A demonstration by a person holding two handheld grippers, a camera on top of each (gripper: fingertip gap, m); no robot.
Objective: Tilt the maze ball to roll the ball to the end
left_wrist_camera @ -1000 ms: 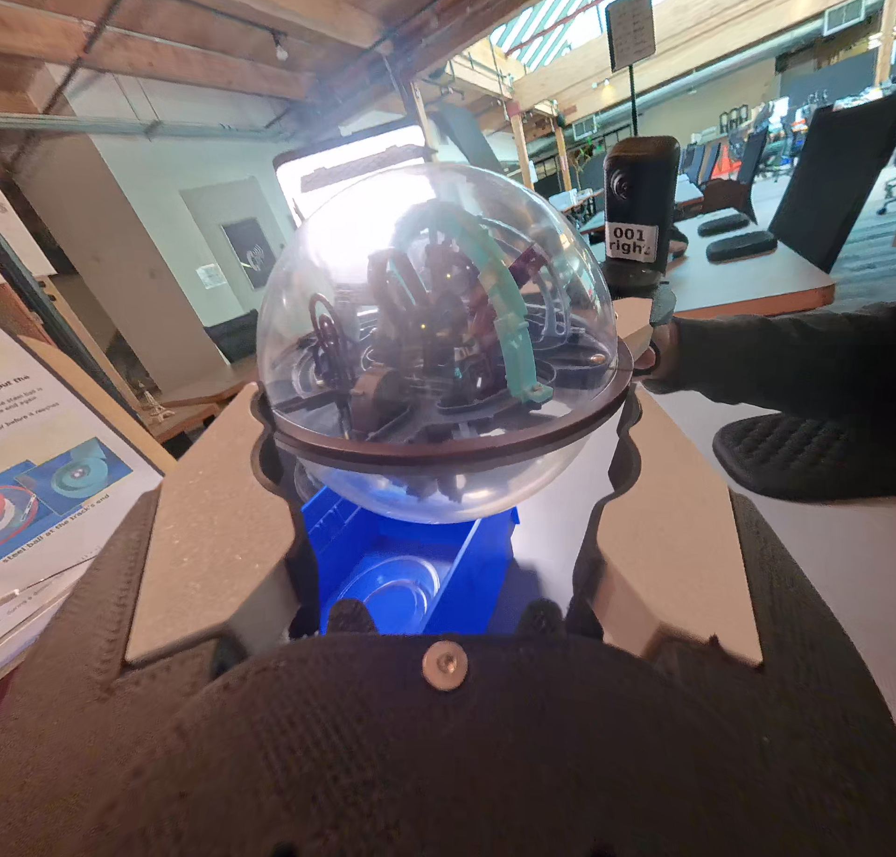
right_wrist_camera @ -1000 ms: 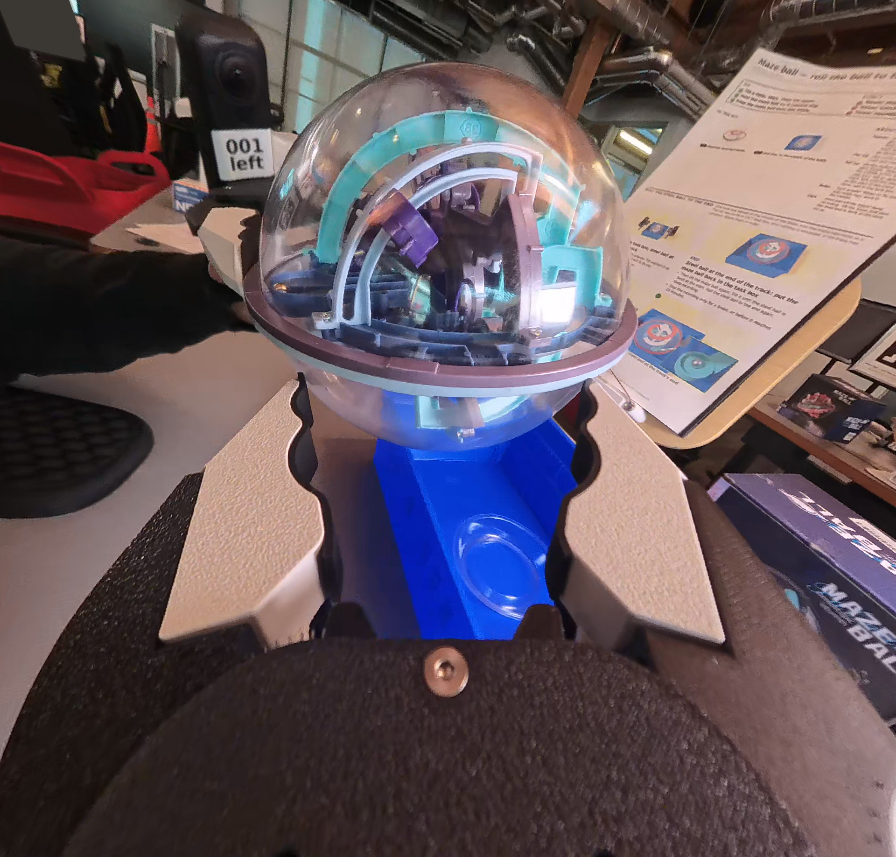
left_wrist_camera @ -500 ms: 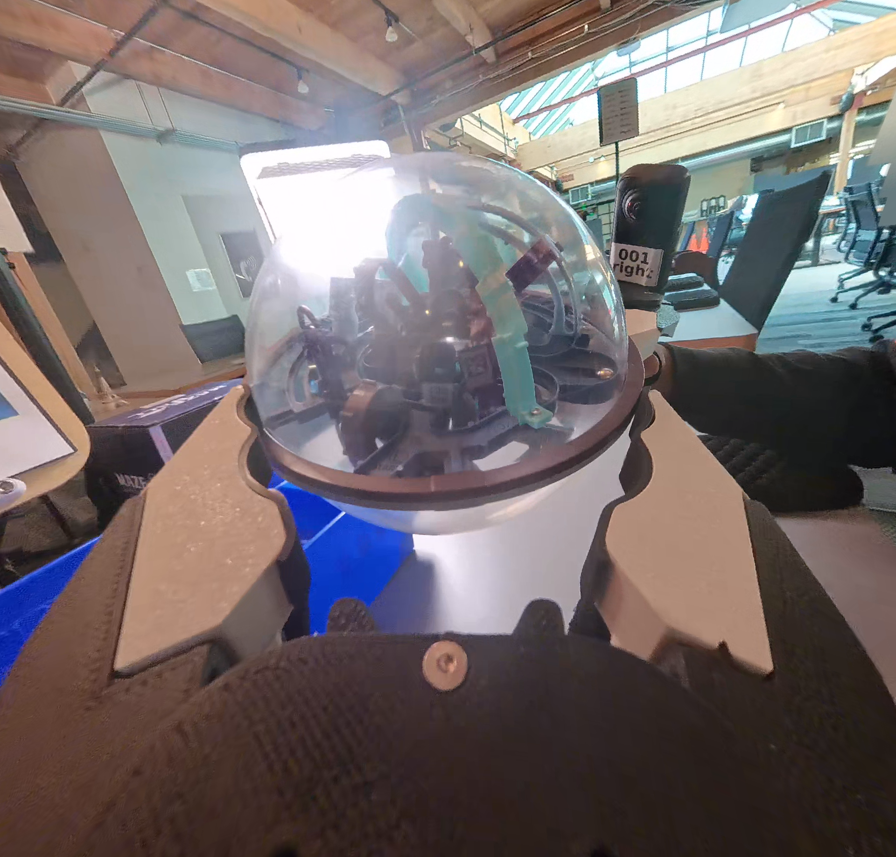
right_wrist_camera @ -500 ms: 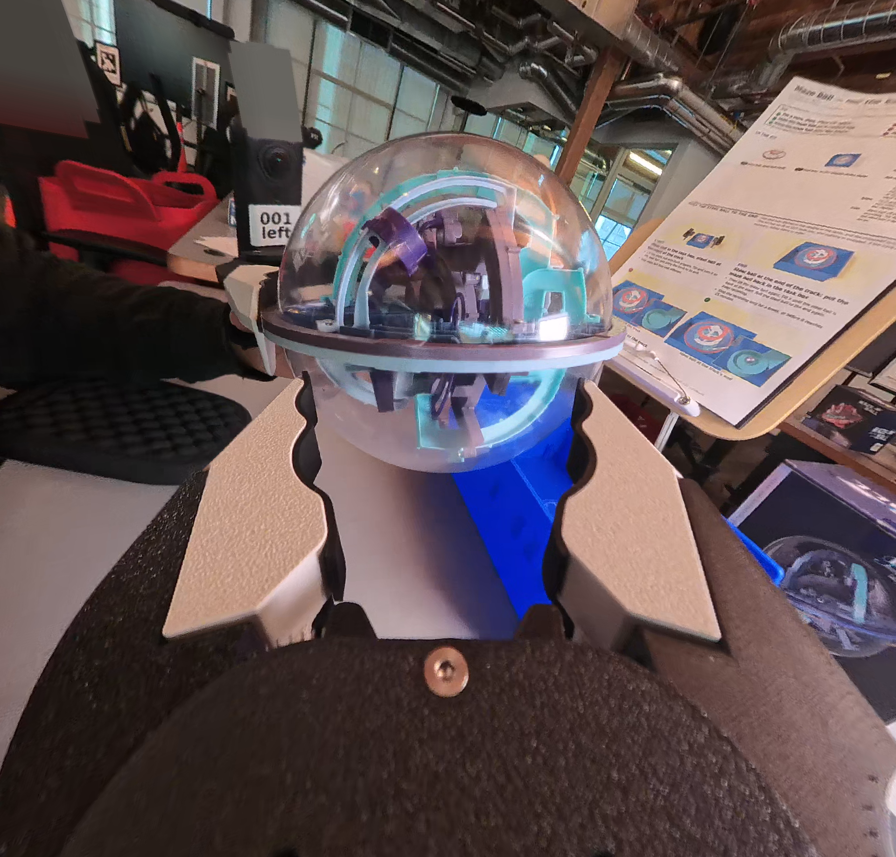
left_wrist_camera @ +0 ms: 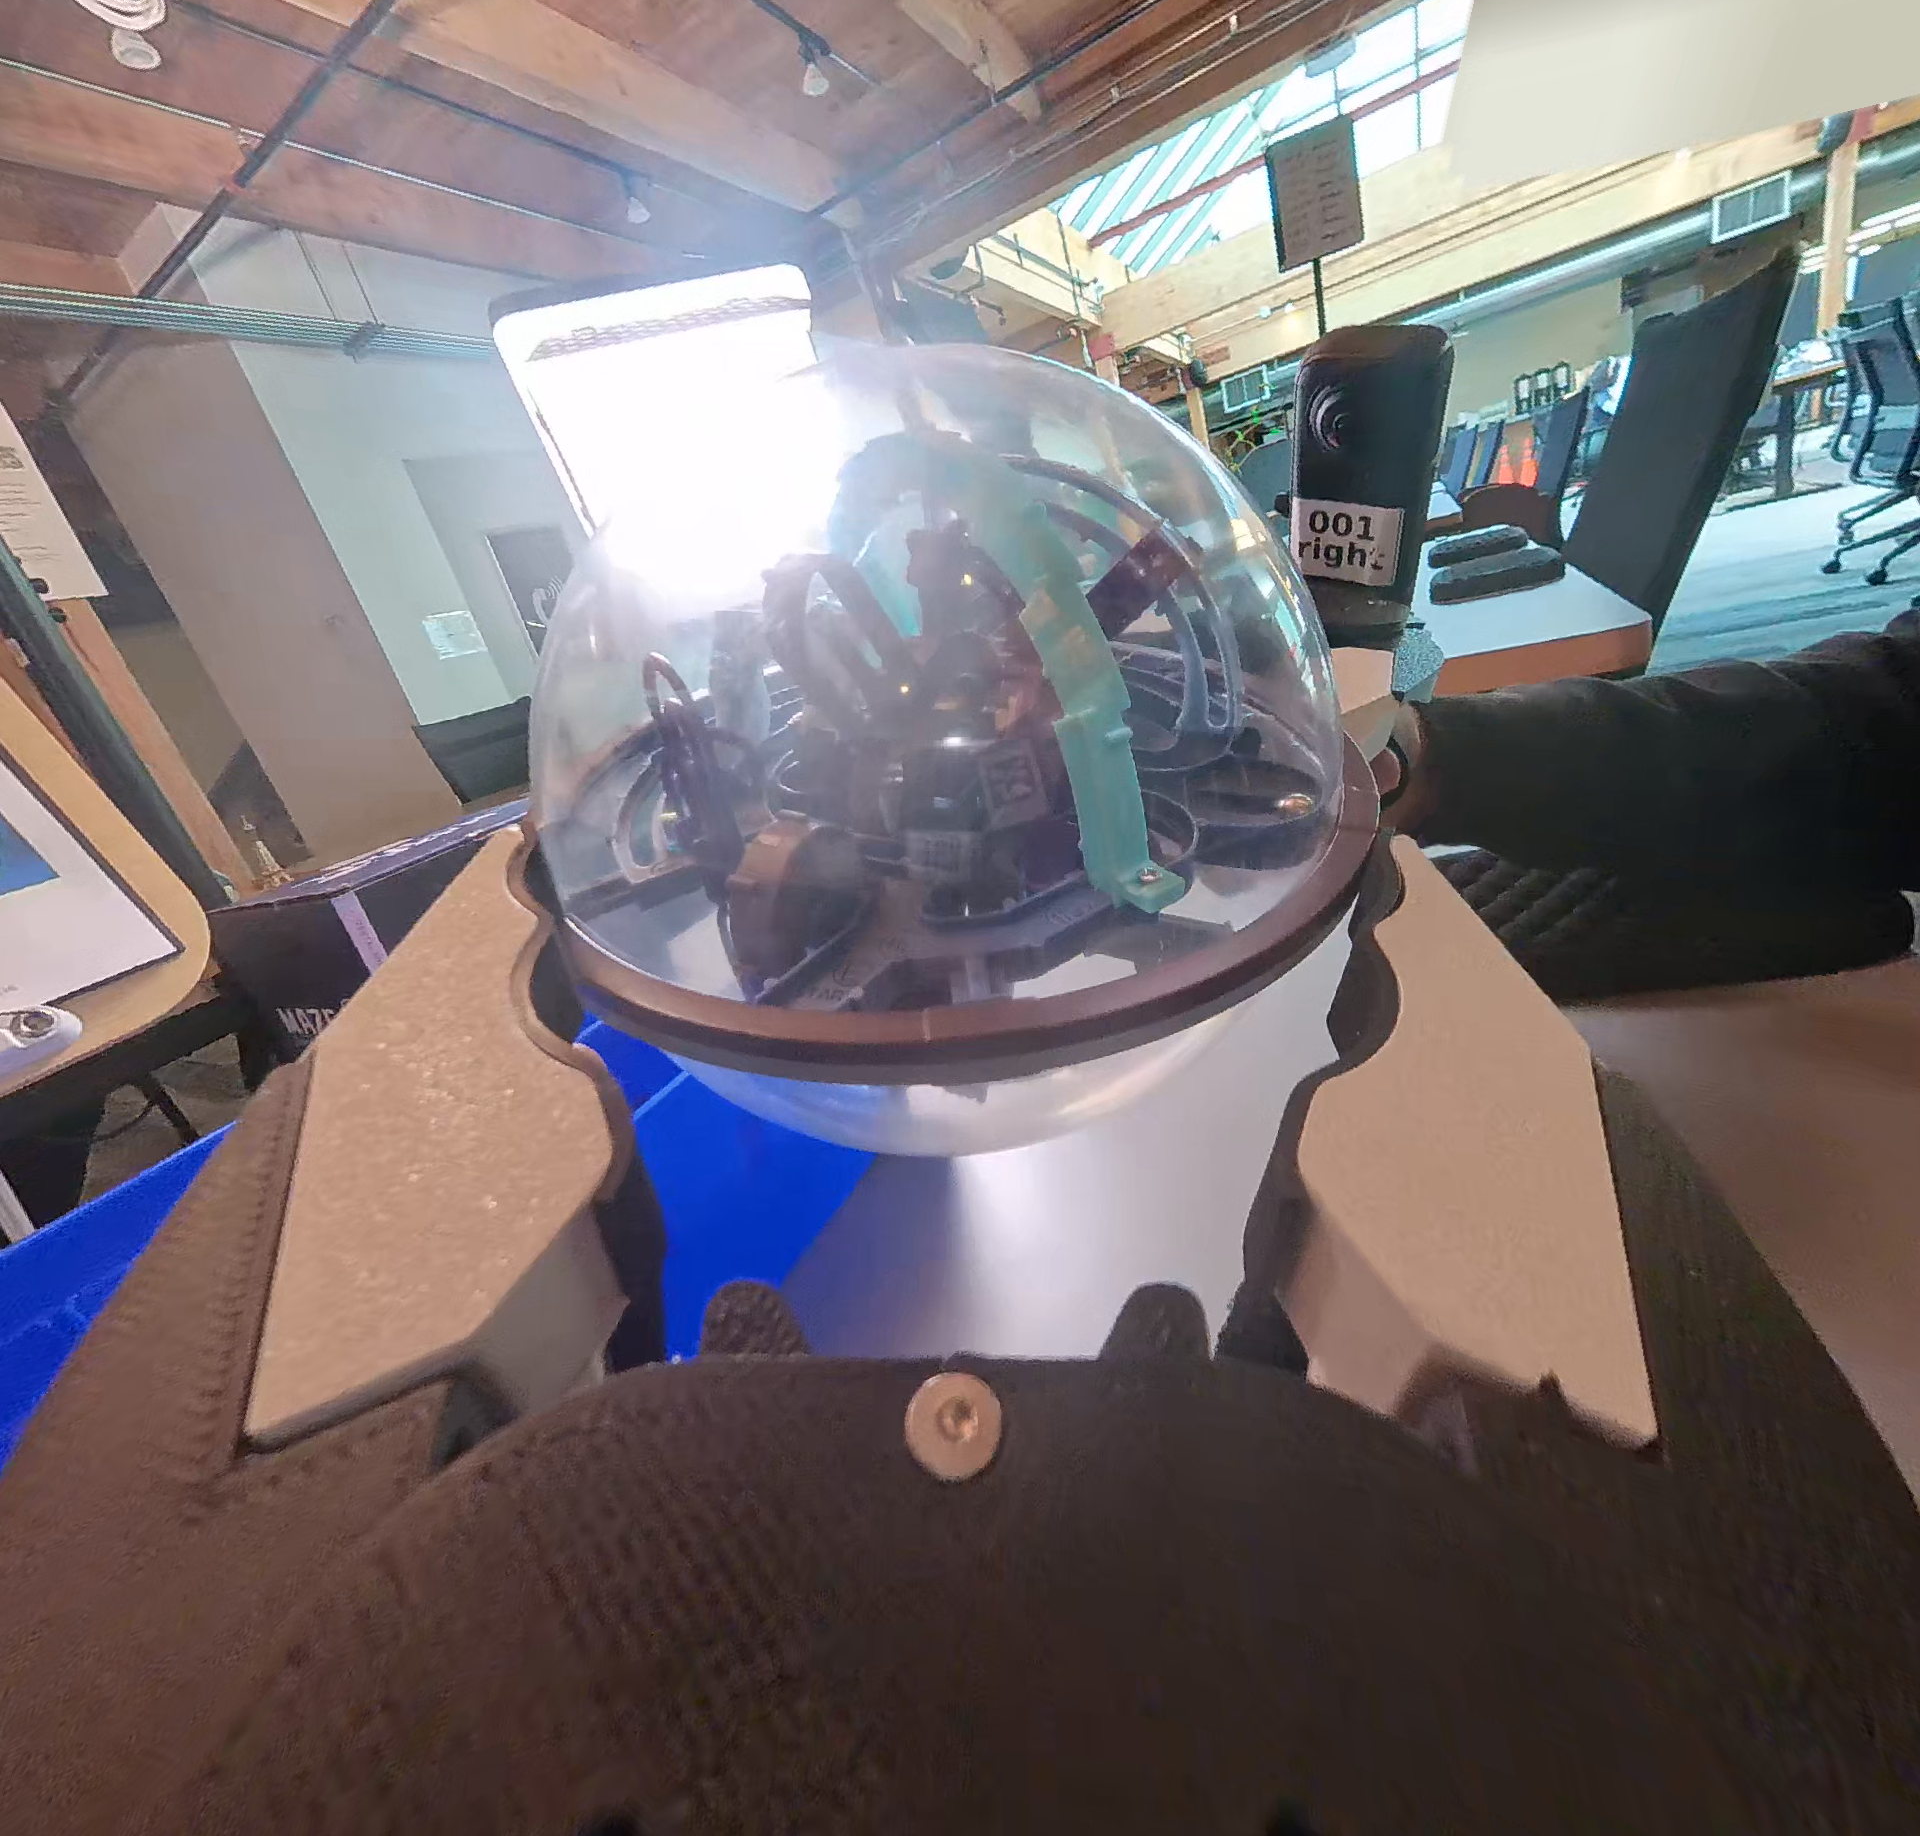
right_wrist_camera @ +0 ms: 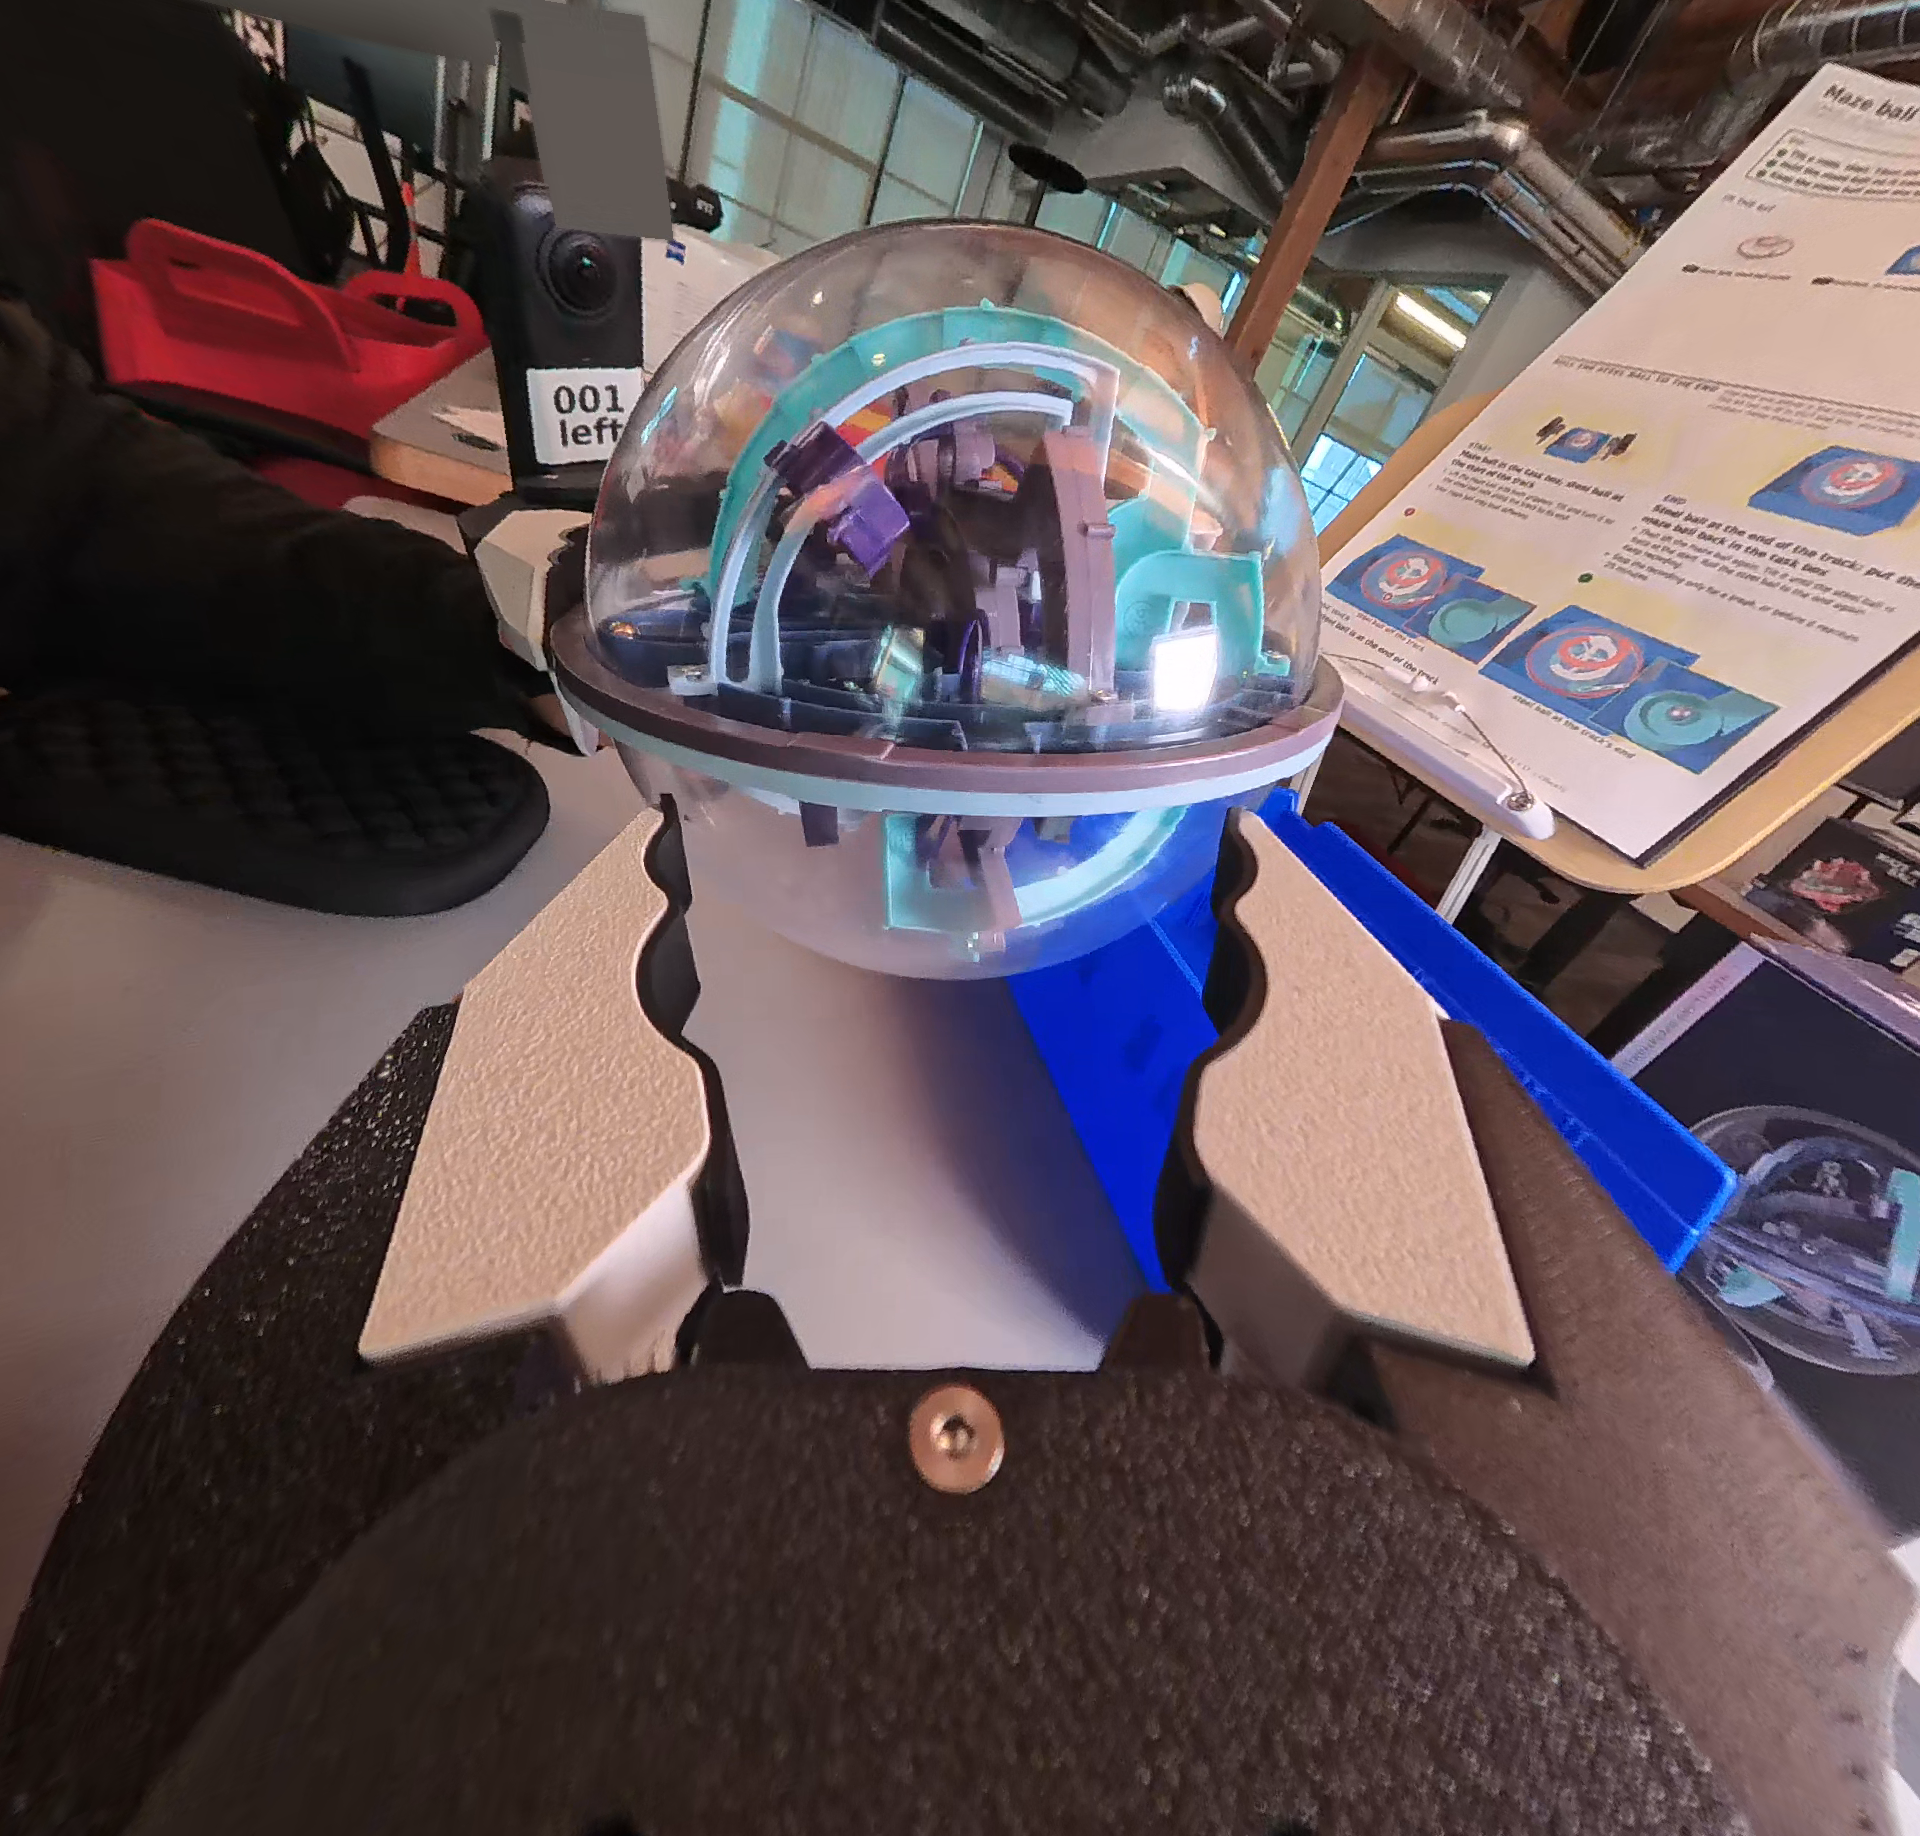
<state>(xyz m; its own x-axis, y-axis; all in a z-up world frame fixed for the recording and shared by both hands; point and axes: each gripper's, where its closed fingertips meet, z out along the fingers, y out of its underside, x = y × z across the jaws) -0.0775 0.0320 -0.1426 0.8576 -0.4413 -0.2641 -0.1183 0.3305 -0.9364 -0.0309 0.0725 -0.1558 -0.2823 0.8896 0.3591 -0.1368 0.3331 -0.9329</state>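
Held aloft over the bench edge beside the blue bin (right_wrist_camera: 1455,1038), maze ball (left_wrist_camera: 925,747) clamped at its rim between wide-spread left gripper (left_wrist_camera: 951,913) and right gripper (right_wrist_camera: 951,851), steel ball (left_wrist_camera: 1295,802) nearer the right one.

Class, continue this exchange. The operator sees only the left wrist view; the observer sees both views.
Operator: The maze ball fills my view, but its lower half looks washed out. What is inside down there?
Observer: The right wrist view shows a teal track piece in the lower half of the maze ball.
Operator: Where does the right gripper hold it?
Observer: Its jaws sit below the brown rim, one finger on either side of the clear lower half.
Operator: What lies behind the left gripper?
Observer: A red basket stands on the desk behind it.
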